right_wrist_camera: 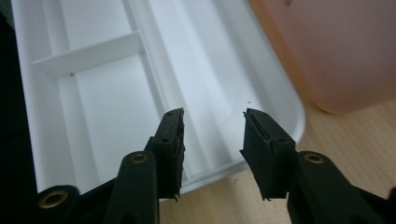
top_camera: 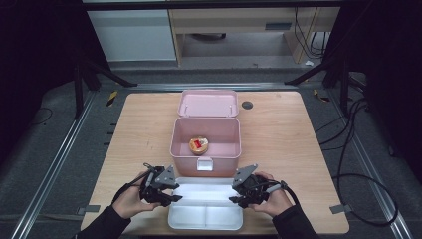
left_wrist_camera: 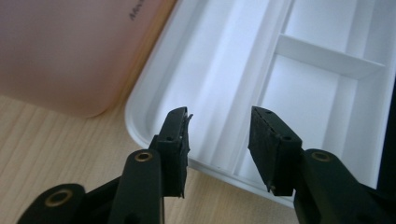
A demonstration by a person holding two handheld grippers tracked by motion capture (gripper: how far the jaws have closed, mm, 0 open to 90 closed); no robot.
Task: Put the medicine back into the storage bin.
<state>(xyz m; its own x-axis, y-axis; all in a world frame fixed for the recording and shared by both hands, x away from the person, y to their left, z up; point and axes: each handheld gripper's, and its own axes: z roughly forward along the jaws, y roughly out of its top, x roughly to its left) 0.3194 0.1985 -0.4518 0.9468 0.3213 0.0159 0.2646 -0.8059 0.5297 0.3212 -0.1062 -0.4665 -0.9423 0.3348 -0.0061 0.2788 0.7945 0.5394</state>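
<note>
While both grippers, left [top_camera: 171,191] and right [top_camera: 238,193], hang with jaws parted and holding nothing at the white tray's [top_camera: 205,219] short ends, uneven closing could tip it against the pink box [top_camera: 205,158].

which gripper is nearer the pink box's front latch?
Left, narrowly. The latch sits at the box's front middle. The left gripper is at the white tray's left end, below-left of the latch; the right gripper is at the tray's right end, slightly farther.
</note>
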